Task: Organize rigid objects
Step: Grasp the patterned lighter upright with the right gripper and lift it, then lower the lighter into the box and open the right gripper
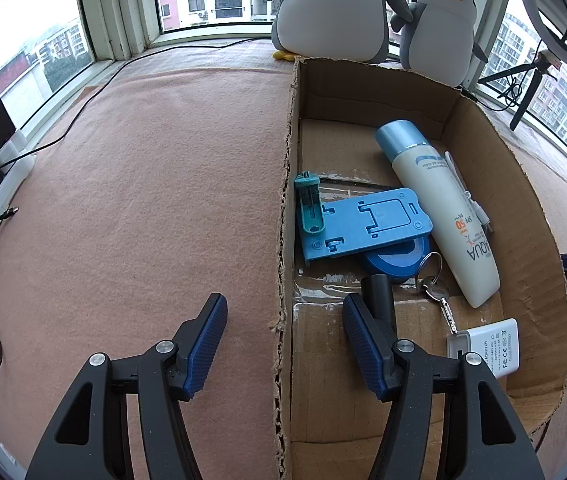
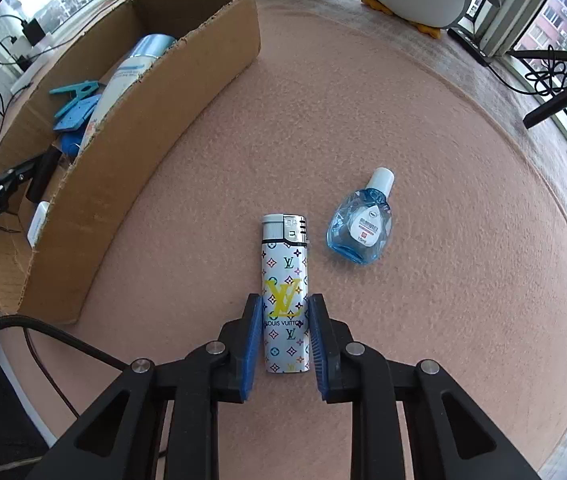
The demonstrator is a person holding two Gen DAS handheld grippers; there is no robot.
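At the centre of the right wrist view, the lighter is white, printed with small multicoloured monogram flowers and a large yellow logo, with a silver top. Right of it, the small bottle is clear blue with a white cap and white label. The cloth is plain salmon pink. The cardboard box is brown. At the centre right of the left wrist view, the sunscreen bottle is cream with a pale blue cap and orange lettering; the phone stand is blue, the clip teal, the charger white. Both penguin toys are grey and white. The gripper pads are blue on black.
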